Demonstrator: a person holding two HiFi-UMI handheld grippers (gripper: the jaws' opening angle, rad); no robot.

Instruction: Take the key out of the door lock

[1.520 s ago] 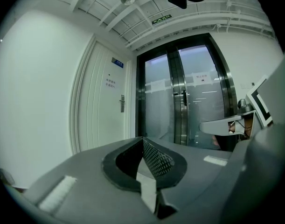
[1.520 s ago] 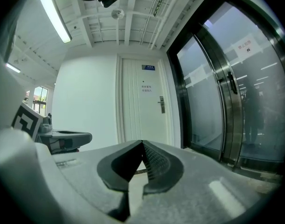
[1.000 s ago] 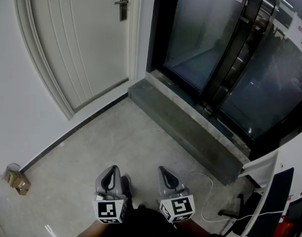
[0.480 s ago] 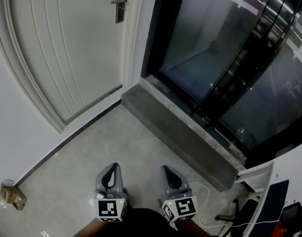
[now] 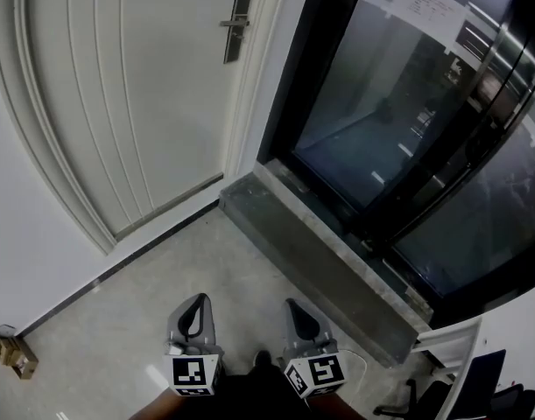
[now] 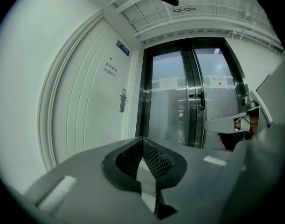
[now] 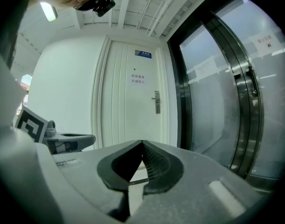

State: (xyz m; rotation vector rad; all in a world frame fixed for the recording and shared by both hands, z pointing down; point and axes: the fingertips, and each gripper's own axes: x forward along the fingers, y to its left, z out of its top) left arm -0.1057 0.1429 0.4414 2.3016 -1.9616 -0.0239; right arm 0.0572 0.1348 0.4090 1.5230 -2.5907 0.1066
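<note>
Above the floor (image 5: 206, 261), the left gripper (image 5: 197, 301) and right gripper (image 5: 293, 305) hang side by side — jaws together, empty. The door lock (image 5: 236, 26) sits well ahead; a key there is too small to tell.

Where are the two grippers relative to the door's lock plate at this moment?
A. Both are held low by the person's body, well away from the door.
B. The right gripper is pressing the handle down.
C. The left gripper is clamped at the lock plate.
A: in the head view the left gripper and right gripper sit near the bottom edge, jaws together and empty, while the lock plate is far off on the closed door.
</note>
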